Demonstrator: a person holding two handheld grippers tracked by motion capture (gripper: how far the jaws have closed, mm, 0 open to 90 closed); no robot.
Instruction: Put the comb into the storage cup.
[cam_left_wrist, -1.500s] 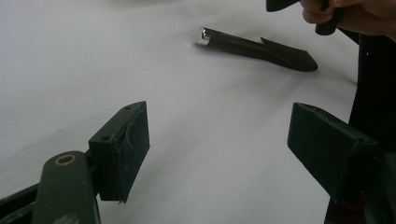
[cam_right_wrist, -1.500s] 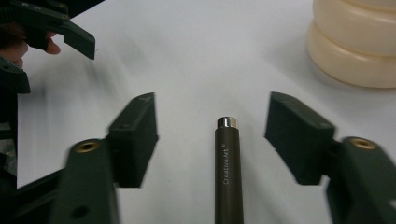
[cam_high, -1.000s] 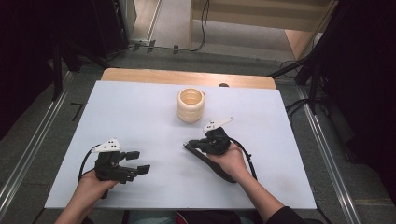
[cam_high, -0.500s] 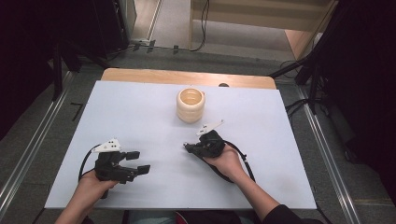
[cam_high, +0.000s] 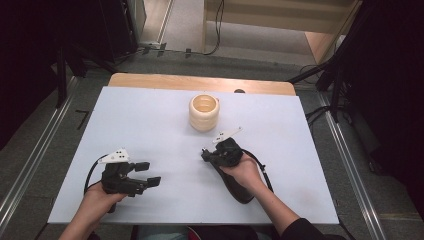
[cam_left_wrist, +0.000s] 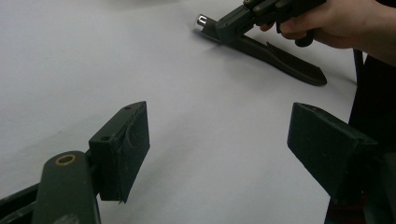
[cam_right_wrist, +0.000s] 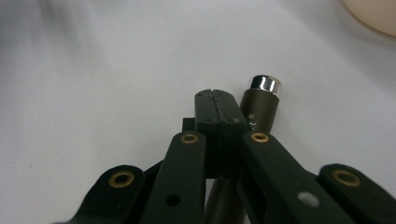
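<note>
A long dark object (cam_high: 237, 190) with a silver cap (cam_right_wrist: 266, 85) lies on the white table (cam_high: 150, 115), right of the middle. My right gripper (cam_high: 205, 155) rests over its capped end with the jaws shut flat against each other and nothing between them. In the right gripper view the capped end (cam_right_wrist: 262, 109) pokes out just right of the shut right gripper (cam_right_wrist: 216, 100). My left gripper (cam_high: 150, 172) sits at the front left, open and empty. The left gripper view looks past the open left gripper (cam_left_wrist: 224, 140) at the dark object (cam_left_wrist: 280, 58) and the right hand.
A cream ribbed cup (cam_high: 204, 112) stands upright behind the right gripper, near the table's far edge; its rim (cam_right_wrist: 373, 16) shows in the right gripper view. A wooden board edge (cam_high: 200, 82) runs along the back of the table.
My right gripper has shifted a little to the left and turned slightly over the dark object. The left gripper has stayed where it was.
</note>
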